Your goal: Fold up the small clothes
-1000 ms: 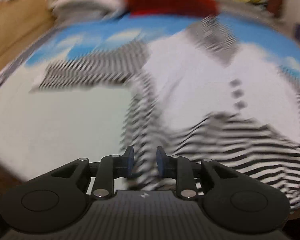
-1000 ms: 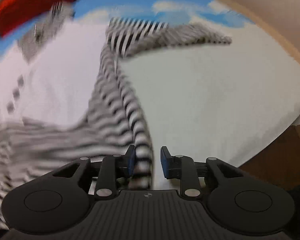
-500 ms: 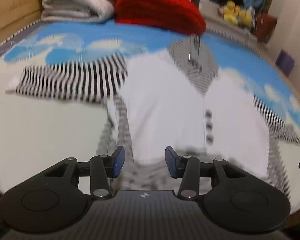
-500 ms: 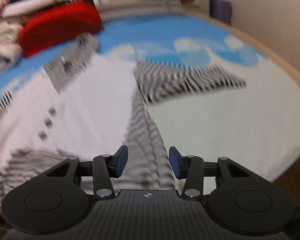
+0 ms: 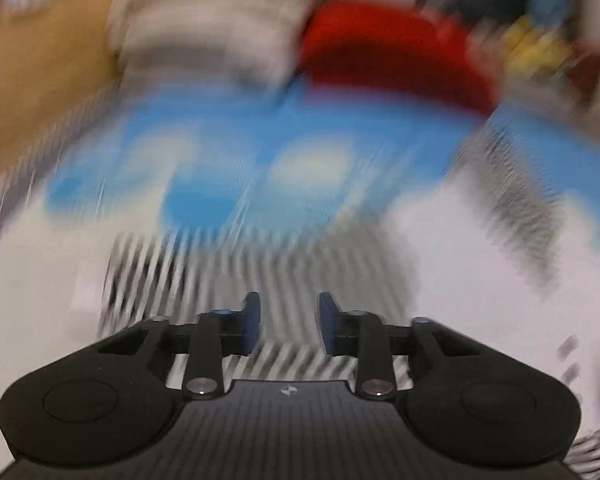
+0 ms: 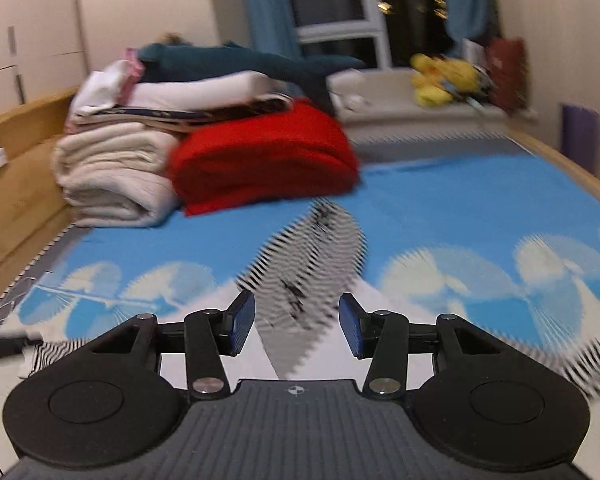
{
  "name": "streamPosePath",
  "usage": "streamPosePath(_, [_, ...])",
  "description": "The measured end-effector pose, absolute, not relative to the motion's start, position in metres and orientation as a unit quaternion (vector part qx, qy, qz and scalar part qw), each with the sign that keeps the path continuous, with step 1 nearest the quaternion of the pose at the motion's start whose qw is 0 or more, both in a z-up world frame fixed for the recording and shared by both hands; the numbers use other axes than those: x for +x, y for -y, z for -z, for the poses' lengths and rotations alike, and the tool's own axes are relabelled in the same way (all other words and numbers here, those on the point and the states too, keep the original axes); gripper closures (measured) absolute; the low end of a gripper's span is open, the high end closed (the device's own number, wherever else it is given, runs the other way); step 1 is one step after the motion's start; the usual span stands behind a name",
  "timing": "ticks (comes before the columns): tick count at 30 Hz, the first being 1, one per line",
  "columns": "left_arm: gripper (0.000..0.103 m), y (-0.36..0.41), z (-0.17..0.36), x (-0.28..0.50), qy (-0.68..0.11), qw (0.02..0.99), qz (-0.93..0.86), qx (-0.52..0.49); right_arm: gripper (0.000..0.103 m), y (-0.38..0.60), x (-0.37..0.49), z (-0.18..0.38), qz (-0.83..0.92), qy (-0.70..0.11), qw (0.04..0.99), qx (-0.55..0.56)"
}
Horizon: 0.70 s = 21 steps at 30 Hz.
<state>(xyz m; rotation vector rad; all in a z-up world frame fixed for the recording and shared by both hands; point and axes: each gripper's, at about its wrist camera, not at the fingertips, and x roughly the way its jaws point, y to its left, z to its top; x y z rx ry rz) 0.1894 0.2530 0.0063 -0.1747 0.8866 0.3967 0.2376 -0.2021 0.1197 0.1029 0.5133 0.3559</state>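
Your left gripper (image 5: 289, 322) sits low over the striped sleeve (image 5: 204, 276) of the small garment (image 5: 480, 264), its 2 blue pads spread apart with nothing between them. The left view is heavily smeared, so you cannot tell whether the pads touch the cloth. The garment lies flat on the blue cloud-print sheet (image 5: 228, 168), its white body reaching off to the right of the sleeve.

Your right gripper (image 6: 297, 322) is also spread wide and holds nothing. It points along the bed (a much sharper view), with the garment's striped hood (image 6: 316, 256) lying just ahead of the pads and the white body showing between them. A striped sleeve end (image 6: 56, 354) shows at the lower left of that view.

At the far end of the sheet, a folded red blanket (image 6: 264, 160) rests against a stack of cream towels (image 6: 112, 172), with more folded laundry piled on top.
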Motion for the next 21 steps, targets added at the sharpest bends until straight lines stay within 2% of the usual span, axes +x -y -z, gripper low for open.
streamPosePath(2, [0.083,-0.275,0.002,0.191,-0.418,0.874,-0.208,-0.133,0.056,0.196,0.247,-0.101,-0.176,-0.247,0.952,0.035])
streamPosePath(5, [0.081,-0.299,0.012,0.201,-0.418,0.865,-0.235,-0.147,0.060,0.189,0.268,-0.071,-0.170,-0.313,0.934,0.020])
streamPosePath(8, [0.078,-0.326,0.031,0.202,-0.439,0.841,-0.273,-0.162,0.081,0.194,0.284,-0.068,-0.189,-0.330,0.924,0.049])
streamPosePath(11, [0.058,-0.355,0.045,0.205,-0.444,0.819,-0.304,-0.198,0.085,0.199,0.292,-0.074,-0.183,-0.322,0.928,0.041])
streamPosePath(13, [0.039,-0.371,0.053,0.201,-0.447,0.803,-0.325,-0.223,0.085,0.205,0.299,-0.072,-0.177,-0.335,0.924,0.048])
streamPosePath(14, [0.037,-0.377,0.053,0.198,-0.447,0.796,-0.335,-0.234,0.084,0.208,0.303,-0.068,-0.174,-0.343,0.922,0.052])
streamPosePath(20, [0.040,-0.421,0.071,0.181,-0.426,0.740,-0.389,-0.346,0.083,0.216,0.312,-0.048,-0.147,-0.377,0.914,0.039])
streamPosePath(21, [0.049,-0.424,0.075,0.178,-0.423,0.732,-0.395,-0.359,0.083,0.218,0.313,-0.046,-0.141,-0.380,0.913,0.040])
